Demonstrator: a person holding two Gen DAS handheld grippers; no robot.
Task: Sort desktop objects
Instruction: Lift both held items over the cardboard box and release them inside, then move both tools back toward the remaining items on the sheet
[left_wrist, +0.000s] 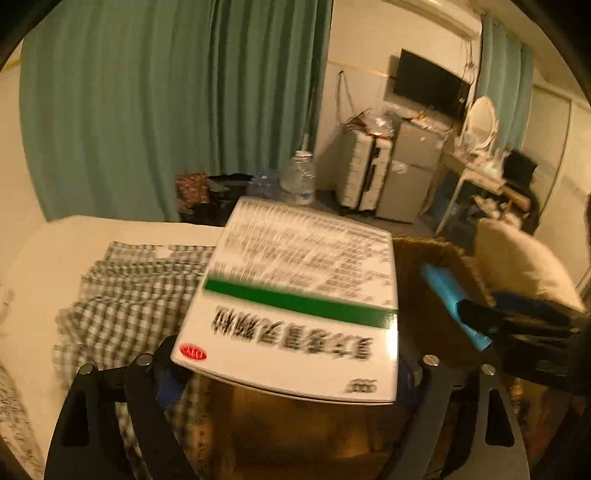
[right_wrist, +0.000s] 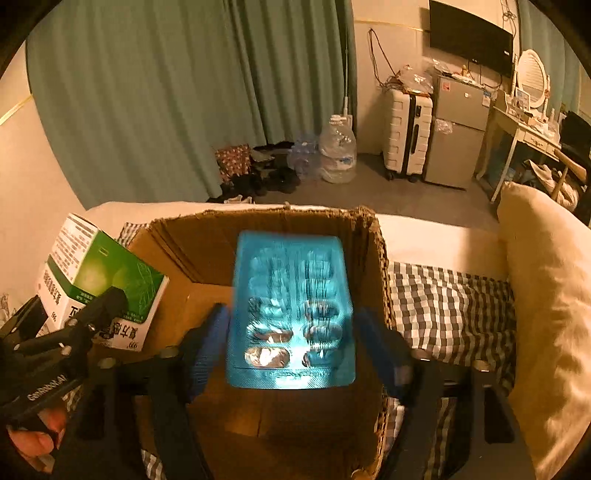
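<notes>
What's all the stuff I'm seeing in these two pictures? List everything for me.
medicine box: 1, white and green, in the left gripper at the carton's left edge
blister pack: 1, blue, between the right gripper's fingers above the carton
cardboard carton: 1, brown, open, on the checked cloth
checked cloth: 1, grey and white, under the carton
pillow: 1, cream, right
curtain: teal, behind
water jug: 1, clear, on the floor
suitcase: 1, white, beside the fridge
fridge: 1, grey
left gripper: black
right gripper: black, blue pads

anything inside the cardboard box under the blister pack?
Bare brown floor shows in the cardboard box; nothing else visible. The blue blister pack hides the middle.
</notes>
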